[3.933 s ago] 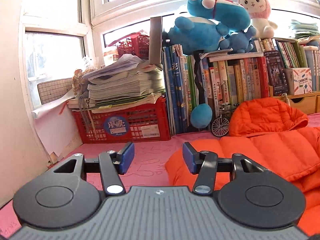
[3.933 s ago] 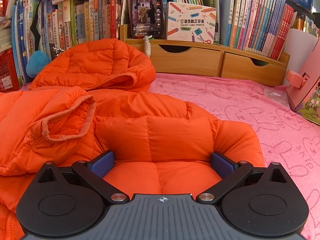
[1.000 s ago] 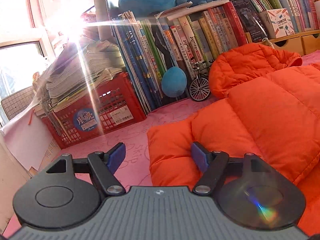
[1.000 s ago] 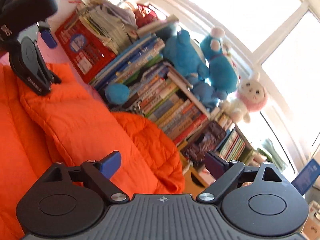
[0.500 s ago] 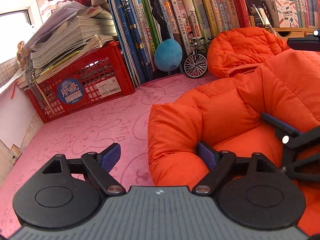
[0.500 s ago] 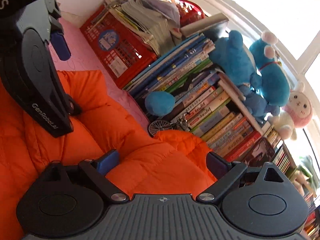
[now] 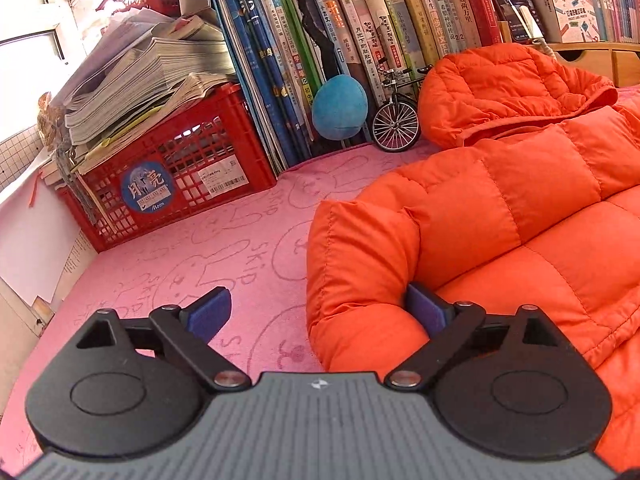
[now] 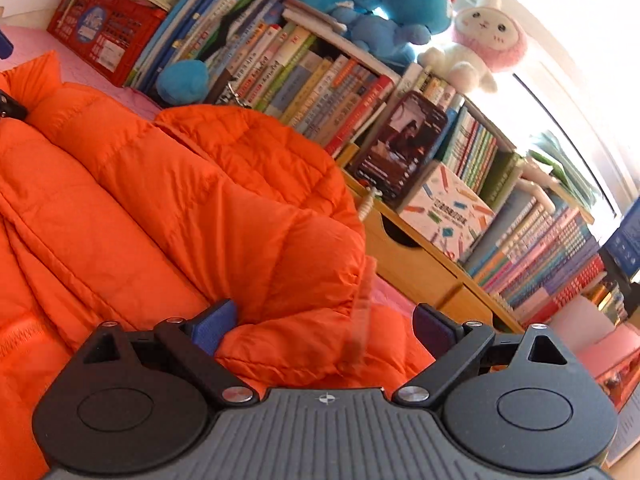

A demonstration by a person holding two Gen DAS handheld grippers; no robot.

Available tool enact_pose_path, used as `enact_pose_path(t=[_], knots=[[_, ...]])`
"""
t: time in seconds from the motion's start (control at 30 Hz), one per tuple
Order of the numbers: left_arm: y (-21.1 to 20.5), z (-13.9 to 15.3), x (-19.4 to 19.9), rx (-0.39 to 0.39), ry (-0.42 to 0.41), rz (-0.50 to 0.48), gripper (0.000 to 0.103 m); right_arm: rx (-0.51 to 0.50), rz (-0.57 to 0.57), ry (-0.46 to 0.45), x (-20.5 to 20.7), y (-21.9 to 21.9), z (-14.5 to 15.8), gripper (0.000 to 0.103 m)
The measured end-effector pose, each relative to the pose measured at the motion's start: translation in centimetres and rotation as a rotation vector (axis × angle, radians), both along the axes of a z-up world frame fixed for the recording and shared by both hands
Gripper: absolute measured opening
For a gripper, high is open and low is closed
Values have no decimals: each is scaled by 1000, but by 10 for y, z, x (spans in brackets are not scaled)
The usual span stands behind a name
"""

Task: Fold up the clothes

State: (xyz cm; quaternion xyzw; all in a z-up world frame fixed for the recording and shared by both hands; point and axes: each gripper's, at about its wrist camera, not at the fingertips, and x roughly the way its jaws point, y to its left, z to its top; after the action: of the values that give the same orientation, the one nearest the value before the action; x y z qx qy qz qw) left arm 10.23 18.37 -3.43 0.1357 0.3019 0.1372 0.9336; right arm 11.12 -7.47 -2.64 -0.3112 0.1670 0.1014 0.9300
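An orange puffer jacket (image 7: 500, 216) lies on the pink cloth (image 7: 224, 240), hood (image 7: 504, 84) toward the books. My left gripper (image 7: 318, 312) stands wide at the jacket's left corner, jaws still opening. Its right pad touches the puffed fold and its left pad hangs free over the cloth. In the right wrist view the jacket (image 8: 160, 200) fills the left half. My right gripper (image 8: 324, 326) is open, with a bunched part of the jacket and its blurred cuff edge (image 8: 362, 300) lying between the fingers; the right pad stands clear of the fabric.
A red crate (image 7: 168, 184) stacked with papers stands at the back left. A row of books (image 7: 360, 40), a blue plush ball (image 7: 340, 106) and a toy bicycle (image 7: 396, 116) line the back. Wooden drawers (image 8: 420, 264) and a phone (image 8: 400, 144) sit behind the hood.
The left jaws have widened and the view tipped down toward the cloth. The right gripper swung away from the left one toward the hood side, and a fold of jacket now lies between its fingers.
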Motion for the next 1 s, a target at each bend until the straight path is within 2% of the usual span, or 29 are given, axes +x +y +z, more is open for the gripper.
enact_pose_path(t=[0.1,0.2,0.3,0.4,0.43,0.47,0.5,0.53,0.6,0.73,0.8,0.87,0.97,1.0], knots=[[0,0,-1,0,-2,4,96,103,-61,79,2,-32,6,95],[1,2,-4,-9,-20,8,95,335,-32,180,0,-57,17,94],[2,10,-19,-40,-87,16,93,565,-17,285,7,-80,25,94],[-10,23,-48,-85,-163,-19,90,723,2,382,23,-89,28,94],[-22,27,-60,-84,-193,-59,90,734,-12,405,29,-85,28,90],[-35,30,-72,-72,-218,-104,90,745,-26,428,34,-81,28,69],[-50,33,-84,-58,-238,-158,90,752,-35,463,42,-76,28,34],[-62,37,-93,-52,-245,-214,90,760,-44,498,49,-71,29,26],[-84,42,-111,-57,-253,-327,90,798,-16,508,52,-67,37,23],[-127,43,-109,-198,-187,-554,90,885,41,528,58,-62,56,23],[-137,39,-95,-279,-161,-593,90,950,70,539,58,-66,69,23],[-140,31,-70,-412,-119,-553,90,1001,86,546,58,-71,78,23],[-129,23,-36,-619,-69,-412,84,1055,101,544,60,-80,92,23],[-125,21,-27,-647,-56,-360,81,1052,102,533,59,-83,96,23]])
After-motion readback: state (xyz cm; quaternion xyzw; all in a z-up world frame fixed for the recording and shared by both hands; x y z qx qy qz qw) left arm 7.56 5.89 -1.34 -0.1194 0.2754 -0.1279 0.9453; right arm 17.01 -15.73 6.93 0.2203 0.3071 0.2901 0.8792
